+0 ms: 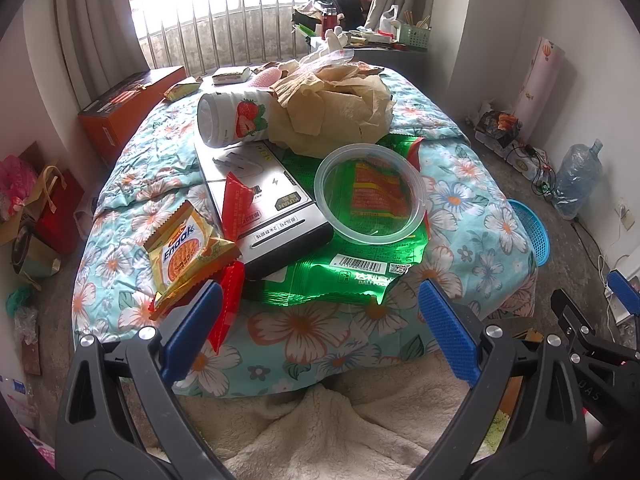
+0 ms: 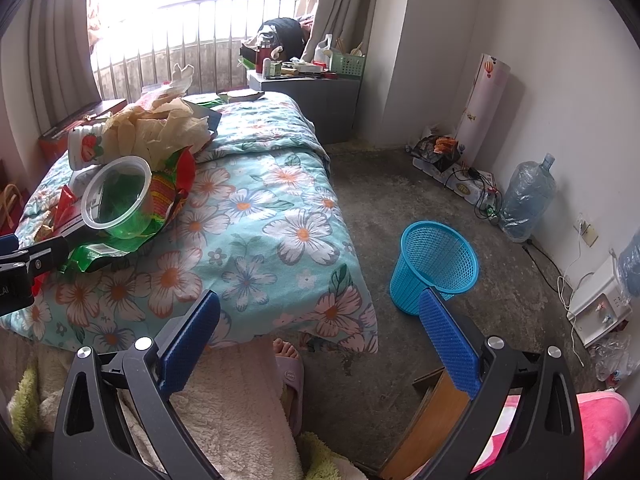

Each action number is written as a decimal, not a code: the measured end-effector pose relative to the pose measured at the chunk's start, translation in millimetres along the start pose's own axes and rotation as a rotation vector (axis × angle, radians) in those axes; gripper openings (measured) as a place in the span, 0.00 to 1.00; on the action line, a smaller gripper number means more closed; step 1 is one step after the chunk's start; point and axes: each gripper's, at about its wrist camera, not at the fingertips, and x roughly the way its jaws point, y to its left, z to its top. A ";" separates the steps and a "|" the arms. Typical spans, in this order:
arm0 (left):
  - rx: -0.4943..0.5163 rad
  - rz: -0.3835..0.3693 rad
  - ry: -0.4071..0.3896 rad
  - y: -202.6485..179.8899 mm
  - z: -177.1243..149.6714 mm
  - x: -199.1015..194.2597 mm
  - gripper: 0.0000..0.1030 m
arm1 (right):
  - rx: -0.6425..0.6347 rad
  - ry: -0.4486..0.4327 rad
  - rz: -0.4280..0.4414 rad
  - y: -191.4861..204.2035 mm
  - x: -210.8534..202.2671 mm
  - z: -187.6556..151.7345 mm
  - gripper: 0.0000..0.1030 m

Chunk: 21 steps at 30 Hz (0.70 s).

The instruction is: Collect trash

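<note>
A pile of trash lies on the floral quilt [image 1: 460,208]: crumpled brown paper [image 1: 336,108], a strawberry cup [image 1: 232,120], a clear round plastic container [image 1: 370,194] on a green snack bag [image 1: 360,268], a grey box [image 1: 264,200], a yellow cracker packet [image 1: 188,252] and red wrappers [image 1: 230,304]. My left gripper [image 1: 320,332] is open at the pile's near edge, its left pad beside a red wrapper. My right gripper [image 2: 320,340] is open over the quilt's corner, holding nothing. A blue mesh waste basket [image 2: 434,266] stands on the floor just beyond its right finger.
An orange box [image 1: 124,108] lies at the bed's far left. A cluttered grey nightstand [image 2: 320,96] stands by the window. A water jug [image 2: 526,196], cables and a white appliance [image 2: 600,308] line the right wall. A person's slippered foot [image 2: 290,376] rests below the quilt corner.
</note>
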 end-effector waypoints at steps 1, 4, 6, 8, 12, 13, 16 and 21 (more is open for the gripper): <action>0.000 0.000 0.000 0.1 -0.2 0.1 0.91 | 0.000 0.000 0.000 0.5 -0.3 0.6 0.94; 0.000 -0.001 0.001 0.1 -0.2 0.0 0.91 | 0.000 0.000 0.000 0.6 -0.5 0.4 0.94; 0.000 0.000 0.001 0.0 0.0 0.0 0.91 | -0.002 0.000 -0.001 0.6 0.0 0.2 0.94; -0.001 0.000 0.000 0.9 -1.1 -0.6 0.91 | 0.001 -0.001 0.000 0.3 -0.3 0.3 0.94; 0.000 0.001 0.001 1.2 -1.9 -0.1 0.91 | 0.001 -0.001 0.000 0.6 -0.5 0.3 0.94; 0.000 0.000 0.003 1.6 -2.6 0.1 0.91 | -0.001 -0.001 -0.001 1.0 -0.5 0.5 0.94; 0.000 0.000 0.005 2.4 -4.4 0.2 0.91 | 0.001 0.000 0.000 0.5 -0.8 0.7 0.94; 0.000 0.000 0.007 2.4 -5.0 0.8 0.91 | 0.001 -0.001 0.000 0.3 -0.6 0.2 0.94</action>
